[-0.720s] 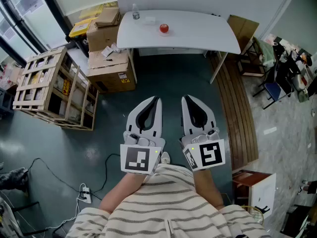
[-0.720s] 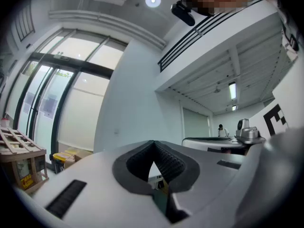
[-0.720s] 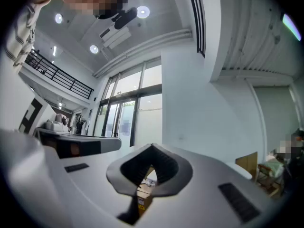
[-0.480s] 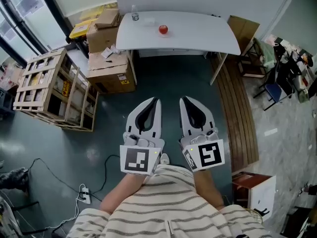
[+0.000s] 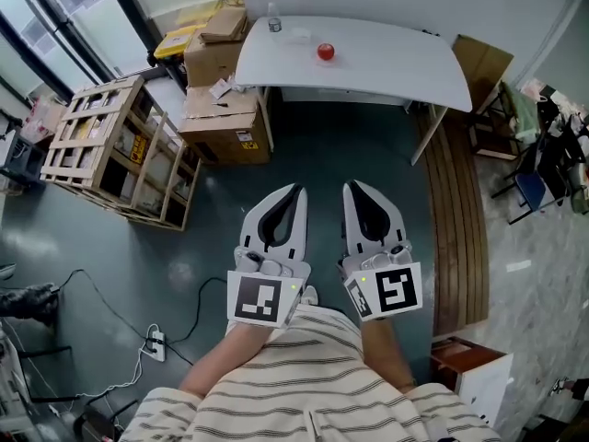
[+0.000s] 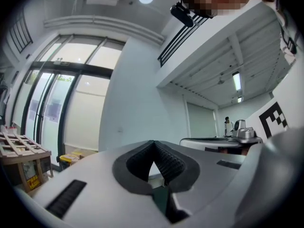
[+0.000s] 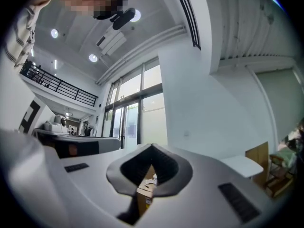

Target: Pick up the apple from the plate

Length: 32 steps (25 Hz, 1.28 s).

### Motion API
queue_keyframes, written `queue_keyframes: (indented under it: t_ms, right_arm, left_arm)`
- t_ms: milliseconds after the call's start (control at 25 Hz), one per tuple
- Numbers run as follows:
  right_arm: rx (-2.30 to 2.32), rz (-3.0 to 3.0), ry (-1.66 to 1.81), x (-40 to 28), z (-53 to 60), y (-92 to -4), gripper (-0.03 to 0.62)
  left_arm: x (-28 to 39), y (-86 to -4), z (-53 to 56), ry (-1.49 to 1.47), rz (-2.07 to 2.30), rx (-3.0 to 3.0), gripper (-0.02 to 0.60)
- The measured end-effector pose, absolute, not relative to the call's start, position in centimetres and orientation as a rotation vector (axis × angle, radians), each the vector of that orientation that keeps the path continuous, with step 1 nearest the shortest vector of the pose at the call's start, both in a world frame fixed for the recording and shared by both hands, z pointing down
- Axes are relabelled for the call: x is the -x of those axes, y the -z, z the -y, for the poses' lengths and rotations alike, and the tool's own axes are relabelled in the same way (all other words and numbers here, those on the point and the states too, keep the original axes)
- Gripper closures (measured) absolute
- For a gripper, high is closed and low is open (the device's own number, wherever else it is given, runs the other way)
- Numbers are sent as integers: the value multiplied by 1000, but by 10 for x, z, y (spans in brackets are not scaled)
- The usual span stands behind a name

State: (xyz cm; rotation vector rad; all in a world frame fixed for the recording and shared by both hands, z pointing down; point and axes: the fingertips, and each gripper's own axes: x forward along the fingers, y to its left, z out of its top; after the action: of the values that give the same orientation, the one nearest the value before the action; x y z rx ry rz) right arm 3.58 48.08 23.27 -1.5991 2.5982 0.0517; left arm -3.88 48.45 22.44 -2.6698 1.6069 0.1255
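Observation:
A red apple (image 5: 326,52) lies on the white table (image 5: 386,63) at the far side of the room in the head view; the plate under it is too small to make out. My left gripper (image 5: 296,190) and right gripper (image 5: 351,188) are held side by side close to my body, far short of the table. Both point level with their jaws shut and nothing between them. In the left gripper view the left gripper (image 6: 153,142) has its tips touching, and in the right gripper view the right gripper (image 7: 152,147) likewise.
A clear bottle (image 5: 274,21) stands at the table's far left. Cardboard boxes (image 5: 225,122) and a wooden crate (image 5: 120,155) stand left of the path. A wooden strip (image 5: 456,210) runs along the floor on the right. Cables and a power strip (image 5: 155,346) lie on the floor at lower left.
The whole scene has shifted right and slightly down in the head view; the table and apple now sit further right. Both grippers stay shut, side by side.

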Motion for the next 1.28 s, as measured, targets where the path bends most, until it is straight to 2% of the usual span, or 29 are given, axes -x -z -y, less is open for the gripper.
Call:
queue_keyframes:
  t_ms: [480,880,1280]
  right_arm:
    - [1628,-2644,33,-31,-397,-265,592]
    - [1654,-2646,-39,-1,-273,-247,592]
    - [1667,-2706,-50,28,-198,-237,592]
  left_arm:
    - [54,-261,-402,-90,-1668,2691,577]
    - [86,-245,-274,-177,-1648,2682,577]
    - [105,-266,-171,-201,-1658,2776,577]
